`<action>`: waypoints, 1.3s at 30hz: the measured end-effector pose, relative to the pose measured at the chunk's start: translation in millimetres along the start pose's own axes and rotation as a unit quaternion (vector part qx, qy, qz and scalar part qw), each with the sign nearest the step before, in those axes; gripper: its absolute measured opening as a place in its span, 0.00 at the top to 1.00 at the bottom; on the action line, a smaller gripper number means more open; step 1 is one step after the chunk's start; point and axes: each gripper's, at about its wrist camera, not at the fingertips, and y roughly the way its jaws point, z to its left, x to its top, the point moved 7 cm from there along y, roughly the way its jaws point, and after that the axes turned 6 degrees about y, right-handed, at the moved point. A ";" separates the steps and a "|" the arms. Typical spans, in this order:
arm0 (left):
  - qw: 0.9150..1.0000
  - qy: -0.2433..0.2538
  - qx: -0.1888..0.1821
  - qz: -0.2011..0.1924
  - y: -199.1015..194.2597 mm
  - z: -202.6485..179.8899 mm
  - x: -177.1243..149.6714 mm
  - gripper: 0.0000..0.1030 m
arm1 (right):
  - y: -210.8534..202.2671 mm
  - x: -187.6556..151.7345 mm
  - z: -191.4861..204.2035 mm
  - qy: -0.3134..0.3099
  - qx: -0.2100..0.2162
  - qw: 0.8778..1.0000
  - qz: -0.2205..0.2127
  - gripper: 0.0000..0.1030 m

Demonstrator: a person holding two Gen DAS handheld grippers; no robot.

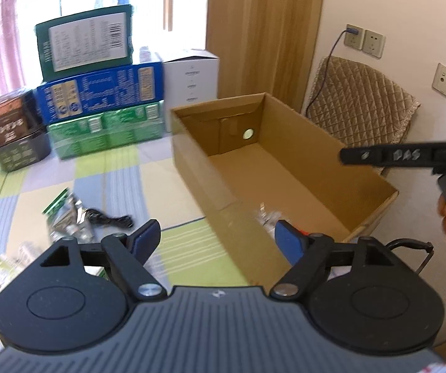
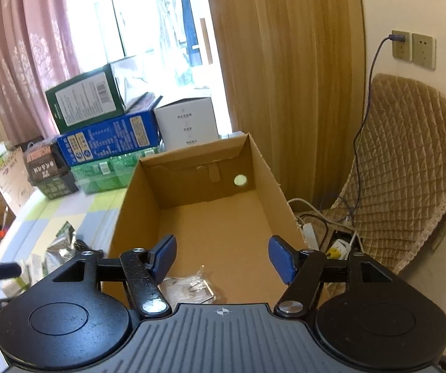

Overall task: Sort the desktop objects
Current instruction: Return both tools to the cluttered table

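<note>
cardboard is my landmark: the open cardboard box (image 2: 210, 217) sits on the checked tabletop (image 1: 36, 192), and i place everything against it. nearest, my right gripper (image 2: 223, 259) hangs over the box's near end with its blue pads spread and nothing between them; a clear plastic packet (image 2: 188, 286) lies on the box floor just below and short of the pads, so i judge that one already sorted. my left gripper (image 1: 220, 241) is released too, jaws apart and empty, poised at the box's near left corner.

what remains lies outside the box, to its left on the tabletop: a crumpled green and silver pouch (image 1: 64, 217) with a black cable (image 1: 111, 219) touching its right side, the cable's long run stretching toward the box wall. both sit ahead and left of my left gripper, well apart from my right, so the left hand is plainly the nearer one. i think the next reach swings left, away from the box.

farther off, beyond the box's far left corner, stacked cartons (image 1: 98, 93) stand against the window.
</note>
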 end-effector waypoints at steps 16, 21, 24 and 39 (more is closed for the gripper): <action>0.997 -0.042 0.072 0.004 -95.2 62.6 -63.5 0.19 | -73.6 -18.2 95.4 -0.021 0.075 0.997 -0.029 0.22; 0.992 -0.063 0.107 0.011 -126.2 91.6 -92.8 0.15 | -80.5 -36.7 134.3 -0.038 0.109 0.993 -0.019 0.18; 0.989 -0.075 0.125 0.017 -140.9 108.6 -109.9 0.14 | -78.0 -49.5 157.1 -0.052 0.126 0.991 -0.008 0.18; 0.982 -0.100 0.152 0.046 -141.4 166.4 -164.3 0.06 | -18.3 -117.8 217.9 -0.165 0.161 0.972 0.053 0.16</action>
